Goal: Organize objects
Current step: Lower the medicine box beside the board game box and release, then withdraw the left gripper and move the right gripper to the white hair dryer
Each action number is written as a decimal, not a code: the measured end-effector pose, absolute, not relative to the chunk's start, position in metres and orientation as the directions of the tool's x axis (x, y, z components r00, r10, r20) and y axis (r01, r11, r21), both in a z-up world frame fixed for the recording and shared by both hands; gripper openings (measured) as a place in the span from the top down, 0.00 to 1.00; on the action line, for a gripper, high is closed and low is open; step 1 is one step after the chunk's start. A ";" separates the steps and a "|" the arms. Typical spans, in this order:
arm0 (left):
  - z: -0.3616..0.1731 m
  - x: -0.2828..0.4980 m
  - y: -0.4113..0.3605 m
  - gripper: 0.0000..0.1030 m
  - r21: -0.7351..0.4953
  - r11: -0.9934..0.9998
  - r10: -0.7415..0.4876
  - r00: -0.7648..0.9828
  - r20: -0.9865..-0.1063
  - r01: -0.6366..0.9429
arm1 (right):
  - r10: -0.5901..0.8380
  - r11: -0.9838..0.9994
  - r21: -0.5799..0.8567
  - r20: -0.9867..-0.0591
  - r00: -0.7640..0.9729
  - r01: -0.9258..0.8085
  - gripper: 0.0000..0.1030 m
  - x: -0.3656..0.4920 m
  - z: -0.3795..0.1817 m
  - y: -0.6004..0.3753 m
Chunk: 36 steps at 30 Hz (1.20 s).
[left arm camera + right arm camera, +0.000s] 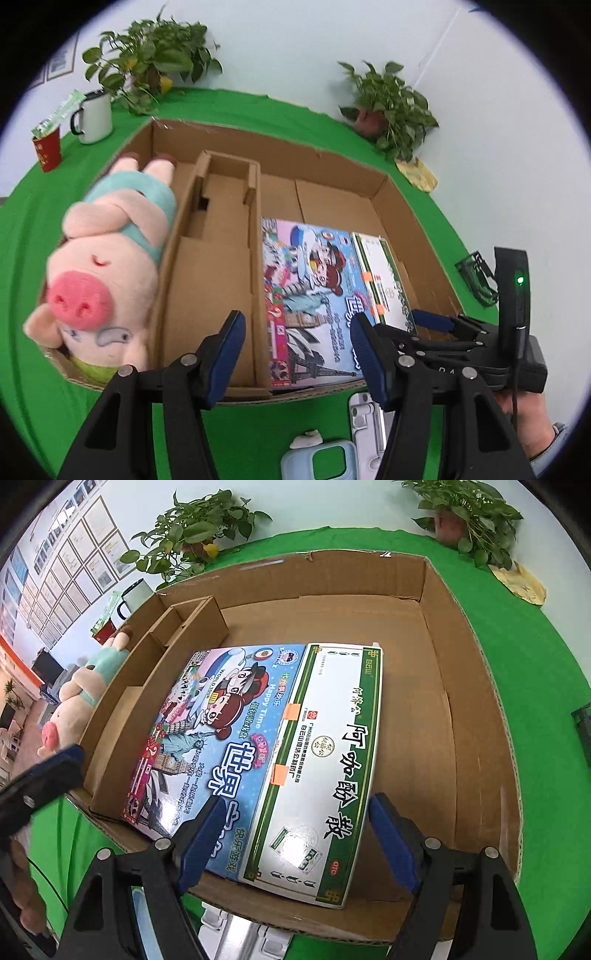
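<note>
A cardboard box point(402, 206) with dividers sits on the green cloth. A pink pig plush point(107, 266) lies in its left compartment. A colourful game box point(310, 295) and a white and green medicine box point(384, 280) lie flat side by side in the right compartment; both also show in the right wrist view, the game box point(221, 738) beside the medicine box point(332, 760). My left gripper point(299, 354) is open and empty over the box's near edge. My right gripper point(295, 842) is open, its fingers either side of the medicine box's near end.
A white mug point(94, 116) and a red cup point(47, 151) stand at the back left. Two potted plants point(388, 103) stand at the back. A light blue phone case point(321, 461) and a white plastic piece point(367, 421) lie in front of the box.
</note>
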<state>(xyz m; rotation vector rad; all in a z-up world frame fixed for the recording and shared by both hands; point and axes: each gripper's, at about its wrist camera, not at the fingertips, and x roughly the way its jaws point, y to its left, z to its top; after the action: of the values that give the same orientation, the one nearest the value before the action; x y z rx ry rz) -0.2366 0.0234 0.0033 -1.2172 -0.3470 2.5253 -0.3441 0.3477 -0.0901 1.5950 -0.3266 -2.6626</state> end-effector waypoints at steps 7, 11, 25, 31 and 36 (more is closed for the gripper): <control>-0.023 -0.239 0.015 0.44 -0.338 -0.937 0.338 -0.494 -0.801 -0.092 | -0.081 -0.981 0.169 -0.795 -0.601 -0.092 0.00 -0.319 -0.060 0.350; -0.024 -0.235 0.021 0.44 -0.341 -0.936 0.334 -0.510 -0.793 -0.084 | -0.015 -0.987 0.118 -0.735 -0.678 -0.106 0.00 -0.281 -0.030 0.353; 0.027 -0.173 0.040 0.27 -0.122 -0.979 0.203 -0.726 -0.657 -0.164 | -0.008 -0.993 0.101 -0.610 -0.792 -0.067 0.00 -0.152 -0.004 0.341; 0.057 -0.098 0.074 0.13 0.061 -0.990 0.086 -0.891 -0.446 -0.126 | 0.012 -0.994 0.081 -0.575 -0.818 -0.071 0.00 -0.139 -0.002 0.324; 0.045 -0.078 0.072 0.13 -0.005 -0.996 0.085 -0.886 -0.457 -0.093 | -0.002 -0.996 0.076 -0.588 -0.809 -0.053 0.00 -0.132 -0.004 0.320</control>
<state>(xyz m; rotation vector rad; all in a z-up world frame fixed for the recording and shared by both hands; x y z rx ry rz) -0.0780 0.0718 0.0452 -0.7171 0.0254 2.9646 -0.1315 0.3201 -0.0043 0.9784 -0.1410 -3.0106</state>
